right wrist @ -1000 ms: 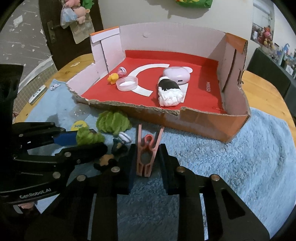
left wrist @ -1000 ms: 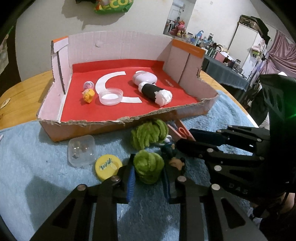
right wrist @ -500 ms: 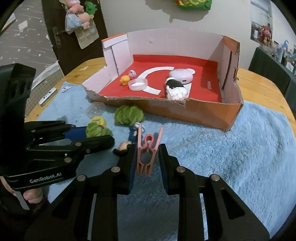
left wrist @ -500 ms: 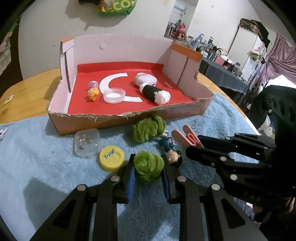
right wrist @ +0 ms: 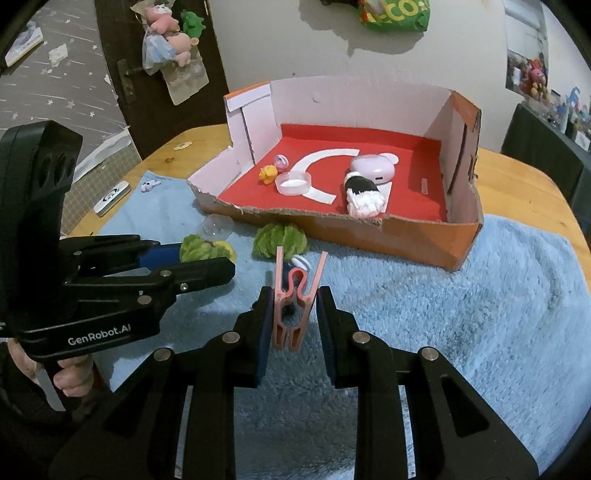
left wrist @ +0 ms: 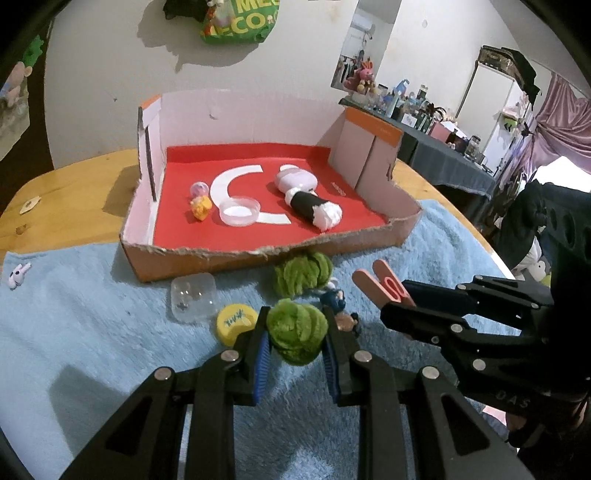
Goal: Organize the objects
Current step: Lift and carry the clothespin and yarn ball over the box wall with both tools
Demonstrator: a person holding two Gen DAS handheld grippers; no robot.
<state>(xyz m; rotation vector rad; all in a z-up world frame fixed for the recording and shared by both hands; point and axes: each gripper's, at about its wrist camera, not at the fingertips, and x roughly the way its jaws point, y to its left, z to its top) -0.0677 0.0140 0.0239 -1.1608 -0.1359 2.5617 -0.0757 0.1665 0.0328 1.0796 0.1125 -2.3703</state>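
Blue fleece towel (left wrist: pixel 92 350) covers the near half of your wooden table, and the cut-down cardboard box with a red floor (left wrist: pixel 266 254) sits at its far edge.

Your left gripper (left wrist: pixel 297 341) pinches a green fuzzy yarn ball (left wrist: pixel 297 336) between its blue-padded fingers. Your right gripper (right wrist: pixel 291 321) is pressed shut on a pink plastic clothespin (right wrist: pixel 295 295), which stands upright with its prongs pointing away from you. Both loads appear clear of the towel.

To finish this carry well, I'd bring each hand over the torn front wall with room to spare, since that ragged edge could snag the yarn. Aim for bare red floor, clear of the clear round dish (left wrist: pixel 239 211), the black-and-white roll (left wrist: pixel 314 208) and the small yellow toy (left wrist: pixel 200 208) already inside. Keep the two grippers apart as you go in; they sit close now. Lower before you let go, so the clothespin doesn't bounce.

Readable writing: "GenRobot.AI" on the left gripper's body in the right view, and part of "ECO" on the green bag (right wrist: pixel 395 14) on the wall. The yellow bottle cap (left wrist: pixel 236 321) carries marks I can't make out.
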